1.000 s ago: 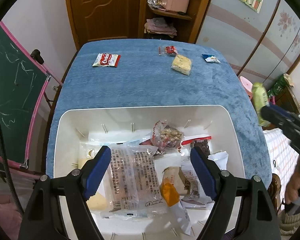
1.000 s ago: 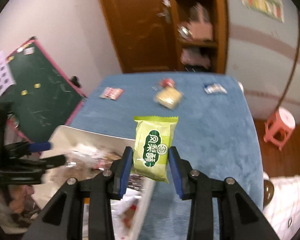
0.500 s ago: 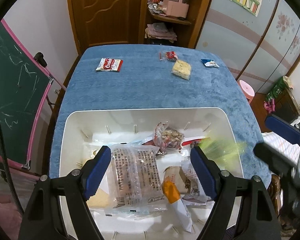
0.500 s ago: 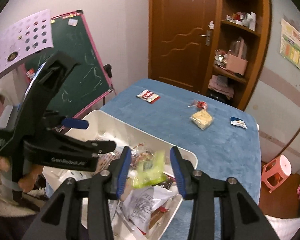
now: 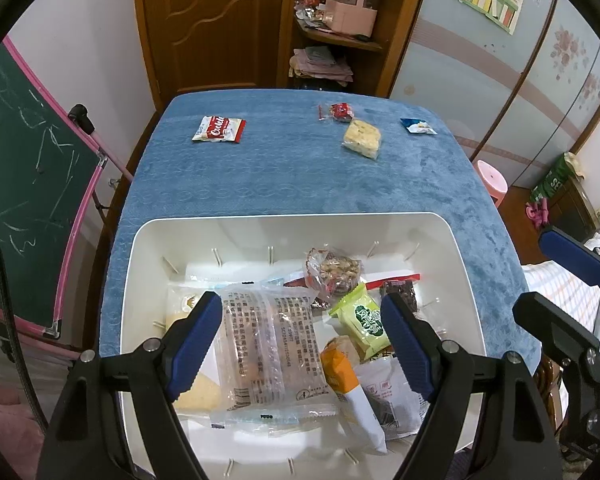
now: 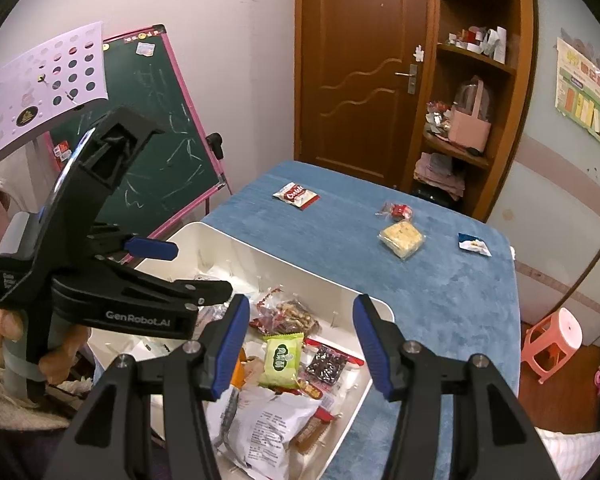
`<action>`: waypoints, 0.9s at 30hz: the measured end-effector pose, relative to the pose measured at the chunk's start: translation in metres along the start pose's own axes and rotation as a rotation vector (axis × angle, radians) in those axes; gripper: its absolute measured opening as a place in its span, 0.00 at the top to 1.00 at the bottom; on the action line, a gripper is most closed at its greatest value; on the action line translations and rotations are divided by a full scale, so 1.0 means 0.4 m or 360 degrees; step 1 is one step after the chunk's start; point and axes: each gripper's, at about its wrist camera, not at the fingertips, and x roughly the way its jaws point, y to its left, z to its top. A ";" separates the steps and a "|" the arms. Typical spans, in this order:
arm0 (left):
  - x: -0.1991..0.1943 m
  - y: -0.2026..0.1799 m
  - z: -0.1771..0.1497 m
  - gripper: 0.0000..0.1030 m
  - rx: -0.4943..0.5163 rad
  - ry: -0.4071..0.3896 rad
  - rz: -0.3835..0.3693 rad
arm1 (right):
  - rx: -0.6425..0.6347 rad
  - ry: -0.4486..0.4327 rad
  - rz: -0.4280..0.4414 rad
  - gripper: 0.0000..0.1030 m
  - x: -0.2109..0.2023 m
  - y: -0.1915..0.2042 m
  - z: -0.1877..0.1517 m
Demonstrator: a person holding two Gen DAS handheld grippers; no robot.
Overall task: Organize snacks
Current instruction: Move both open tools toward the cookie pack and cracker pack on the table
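Note:
A white bin (image 5: 148, 236) (image 6: 364, 306) sits at the near end of the blue table and holds several snack packs. A green snack pack (image 5: 362, 318) (image 6: 281, 358) lies on top of them. My left gripper (image 5: 302, 336) is open and empty above the bin. My right gripper (image 6: 298, 344) is open and empty above the bin's right side. On the table lie a red-white cookie pack (image 5: 219, 129) (image 6: 296, 195), a small red candy (image 5: 340, 111) (image 6: 398, 210), a yellow cracker pack (image 5: 362, 139) (image 6: 402, 239) and a blue-white packet (image 5: 417, 126) (image 6: 474, 244).
A green chalkboard with a pink frame (image 5: 32, 184) (image 6: 160, 136) stands left of the table. A pink stool (image 5: 492, 176) (image 6: 556, 338) stands to the right. A wooden door and shelf are behind the table's far end.
My right gripper opened and let go of the green snack pack, which dropped into the bin. The right gripper swung over the bin. The left gripper stayed put.

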 end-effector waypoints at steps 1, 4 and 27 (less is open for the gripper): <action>0.000 0.000 0.000 0.22 0.0001 0.0001 0.0001 | 0.0011 0.0002 -0.0002 0.47 0.001 -0.003 -0.001; 0.000 -0.001 -0.001 0.22 0.0006 0.0000 -0.0001 | 0.0045 0.0018 0.0000 0.47 0.009 -0.014 -0.002; -0.140 0.078 0.320 0.22 0.0178 -0.0246 0.0254 | 0.0447 0.0091 -0.0022 0.47 0.030 -0.279 0.211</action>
